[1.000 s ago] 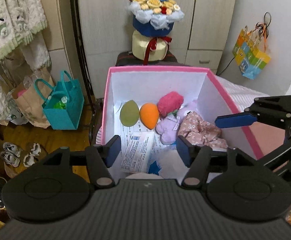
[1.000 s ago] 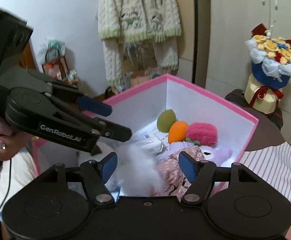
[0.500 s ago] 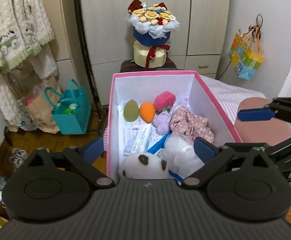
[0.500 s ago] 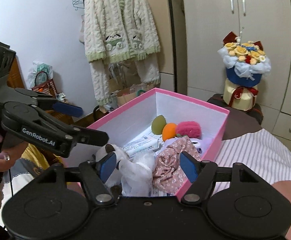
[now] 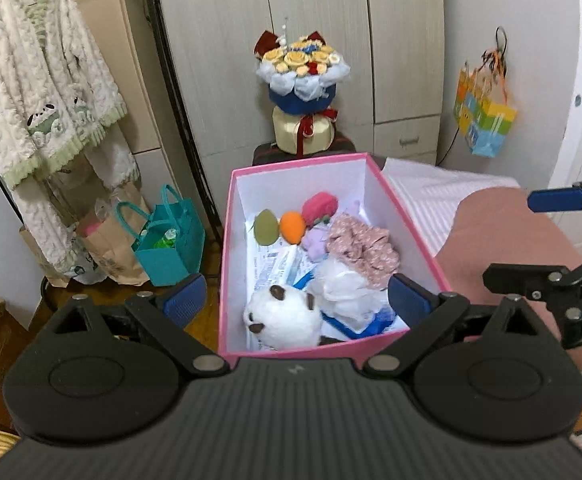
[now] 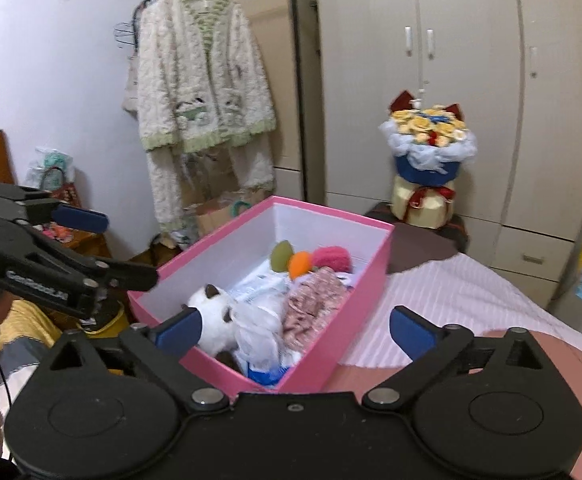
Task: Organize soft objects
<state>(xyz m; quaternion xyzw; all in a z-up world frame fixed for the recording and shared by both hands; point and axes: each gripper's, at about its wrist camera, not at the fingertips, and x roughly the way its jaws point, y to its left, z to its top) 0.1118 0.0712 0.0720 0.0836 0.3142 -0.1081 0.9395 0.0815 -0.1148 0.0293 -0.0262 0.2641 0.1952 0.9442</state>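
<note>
Two grippers hang short of one pink box [image 5: 407,216]. The left gripper [image 5: 297,304] has its jaws wide apart, with nothing between the pads. The right gripper [image 6: 293,326] has its jaws opening, also with nothing between them. The box's near wall hides the bottom of the white plush toy [image 5: 283,316], and a crumpled white bag [image 5: 343,284] covers part of the papers beneath. Inside the box lie one green egg-shaped sponge [image 5: 266,227], one orange sponge [image 5: 292,225], one pink fuzzy ball [image 5: 319,204], one floral cloth [image 5: 365,244] and a lilac soft thing [image 5: 315,242], mostly covered and hard to make out.
</note>
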